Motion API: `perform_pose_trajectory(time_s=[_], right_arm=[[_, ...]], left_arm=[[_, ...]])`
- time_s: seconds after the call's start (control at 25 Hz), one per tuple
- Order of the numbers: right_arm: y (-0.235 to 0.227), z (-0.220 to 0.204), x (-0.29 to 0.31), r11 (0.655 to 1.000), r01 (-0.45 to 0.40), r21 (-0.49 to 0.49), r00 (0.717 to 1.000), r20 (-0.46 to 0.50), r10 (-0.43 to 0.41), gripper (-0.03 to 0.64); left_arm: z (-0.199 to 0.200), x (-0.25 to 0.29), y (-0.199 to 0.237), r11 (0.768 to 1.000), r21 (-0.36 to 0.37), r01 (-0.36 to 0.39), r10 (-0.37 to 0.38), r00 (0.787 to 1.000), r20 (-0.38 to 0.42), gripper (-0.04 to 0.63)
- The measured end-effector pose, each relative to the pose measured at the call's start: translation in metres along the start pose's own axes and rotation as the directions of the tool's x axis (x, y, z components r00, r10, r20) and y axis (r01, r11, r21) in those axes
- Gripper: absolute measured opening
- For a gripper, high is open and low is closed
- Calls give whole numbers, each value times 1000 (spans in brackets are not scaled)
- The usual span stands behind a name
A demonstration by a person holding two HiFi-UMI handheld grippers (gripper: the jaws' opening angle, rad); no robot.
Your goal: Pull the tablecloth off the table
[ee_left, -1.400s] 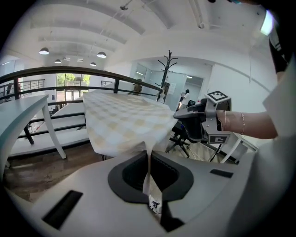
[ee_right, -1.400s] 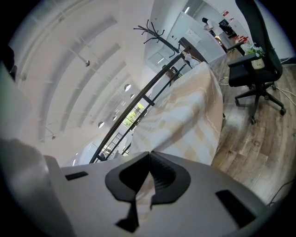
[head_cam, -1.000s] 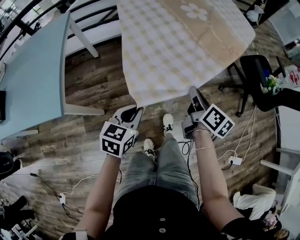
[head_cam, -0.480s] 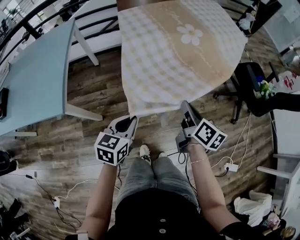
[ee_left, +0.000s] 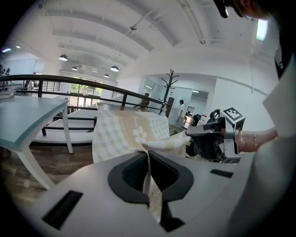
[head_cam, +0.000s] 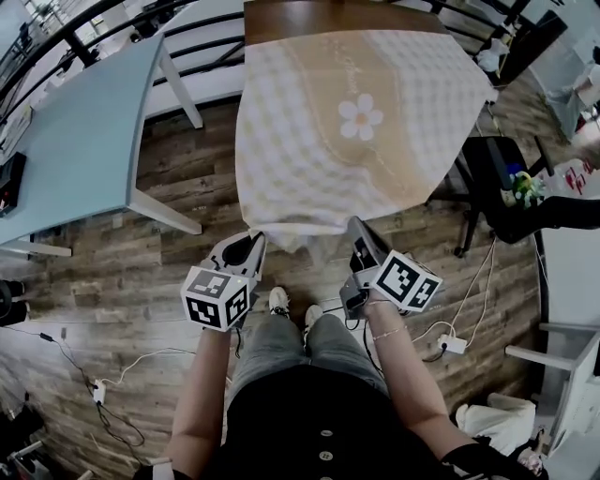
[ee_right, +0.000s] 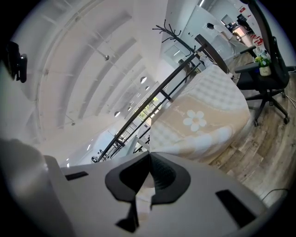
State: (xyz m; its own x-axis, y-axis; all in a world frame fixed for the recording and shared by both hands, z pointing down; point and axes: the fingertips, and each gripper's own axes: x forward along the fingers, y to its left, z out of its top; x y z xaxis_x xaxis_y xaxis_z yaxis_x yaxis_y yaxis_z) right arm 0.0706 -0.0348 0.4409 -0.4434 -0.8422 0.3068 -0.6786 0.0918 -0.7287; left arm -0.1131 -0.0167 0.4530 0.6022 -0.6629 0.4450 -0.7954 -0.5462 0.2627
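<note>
Head view: beige-and-white checked tablecloth with a white flower print [head_cam: 356, 131] covers most of the brown wooden table [head_cam: 309, 17], and a far strip of tabletop is bare. The near hem is drawn out past the table edge, above the wood-plank floor [head_cam: 169, 272]. Left gripper [head_cam: 253, 240] and right gripper [head_cam: 356, 229] sit at the hem's two ends. Left gripper view: jaws together, clamped on a fold of cloth. Right gripper view: jaws likewise pinched on the hem.
</note>
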Motion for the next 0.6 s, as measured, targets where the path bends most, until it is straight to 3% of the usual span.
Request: perform_pose_trajectory(time_s=[0.6], right_arm=[[2,-32,-6,1000,-3,15,996,-94,4,28]], left_arm=[[12,-25,-8,1000,7,-18,18,999,50,17]])
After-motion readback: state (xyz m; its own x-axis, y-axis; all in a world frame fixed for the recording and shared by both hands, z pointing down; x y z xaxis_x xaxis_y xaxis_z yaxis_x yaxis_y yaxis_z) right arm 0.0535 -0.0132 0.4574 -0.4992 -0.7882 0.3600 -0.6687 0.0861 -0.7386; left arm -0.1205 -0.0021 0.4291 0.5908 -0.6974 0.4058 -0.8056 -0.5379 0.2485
